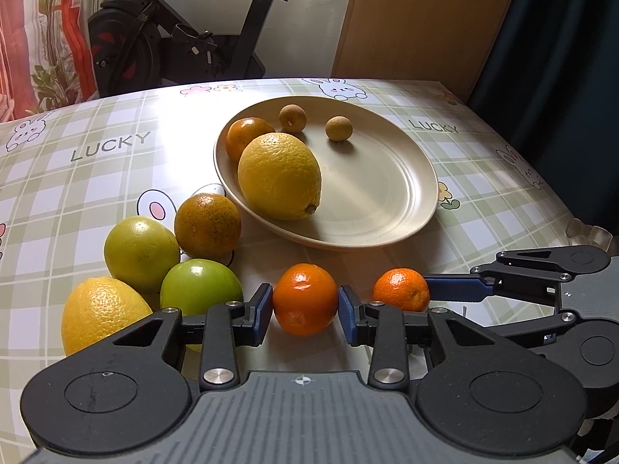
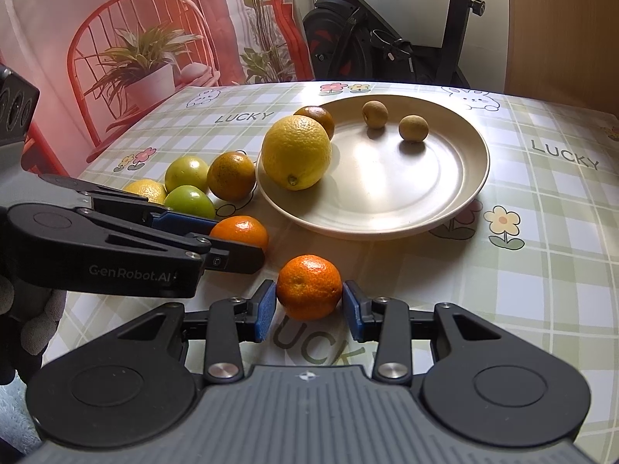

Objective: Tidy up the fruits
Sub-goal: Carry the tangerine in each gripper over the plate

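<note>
A bright orange (image 1: 305, 298) sits on the checked tablecloth with my left gripper (image 1: 305, 309) shut on it, a blue pad against each side. To its right a smaller mandarin (image 2: 309, 286) rests on the cloth, and my right gripper (image 2: 309, 303) is shut on it the same way. Behind them the cream plate (image 1: 387, 208) holds a large lemon (image 1: 279, 176), a dark orange (image 1: 245, 137) and two small brown fruits (image 1: 293, 118). A loose heap on the cloth at left has a lemon (image 1: 102, 313), a green apple (image 1: 199, 286), a yellow-green fruit (image 1: 141, 253) and a speckled orange (image 1: 207, 226).
An exercise bike (image 1: 154, 38) stands beyond the table's far edge, beside a wooden panel (image 1: 418, 19). The table's right corner (image 1: 588, 232) is close to the right gripper. A gloved hand (image 2: 35, 309) holds the left gripper's body.
</note>
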`<action>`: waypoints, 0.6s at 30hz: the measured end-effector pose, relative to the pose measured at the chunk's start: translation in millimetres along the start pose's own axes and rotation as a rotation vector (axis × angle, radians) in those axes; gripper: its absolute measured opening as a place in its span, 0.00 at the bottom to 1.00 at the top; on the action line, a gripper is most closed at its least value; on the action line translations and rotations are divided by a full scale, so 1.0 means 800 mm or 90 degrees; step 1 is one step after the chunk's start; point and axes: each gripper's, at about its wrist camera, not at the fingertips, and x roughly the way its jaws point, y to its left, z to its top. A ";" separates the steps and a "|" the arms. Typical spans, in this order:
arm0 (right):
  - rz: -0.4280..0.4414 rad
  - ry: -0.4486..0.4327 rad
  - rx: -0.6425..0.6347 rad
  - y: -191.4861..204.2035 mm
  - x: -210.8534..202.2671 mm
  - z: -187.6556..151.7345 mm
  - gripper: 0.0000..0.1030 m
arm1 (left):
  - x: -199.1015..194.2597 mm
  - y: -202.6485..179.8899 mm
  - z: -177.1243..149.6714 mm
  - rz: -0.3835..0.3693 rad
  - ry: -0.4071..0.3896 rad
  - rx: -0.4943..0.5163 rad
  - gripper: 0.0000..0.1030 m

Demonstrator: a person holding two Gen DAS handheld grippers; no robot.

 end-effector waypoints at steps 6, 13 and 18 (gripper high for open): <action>-0.002 0.001 -0.001 0.000 0.000 -0.001 0.39 | -0.002 0.001 -0.004 -0.003 -0.002 -0.010 0.37; -0.001 0.003 -0.003 0.000 0.000 0.000 0.39 | -0.009 0.002 -0.013 -0.009 -0.006 -0.039 0.37; -0.004 0.004 -0.011 0.001 0.000 0.000 0.39 | -0.012 0.005 -0.020 -0.009 -0.012 -0.067 0.37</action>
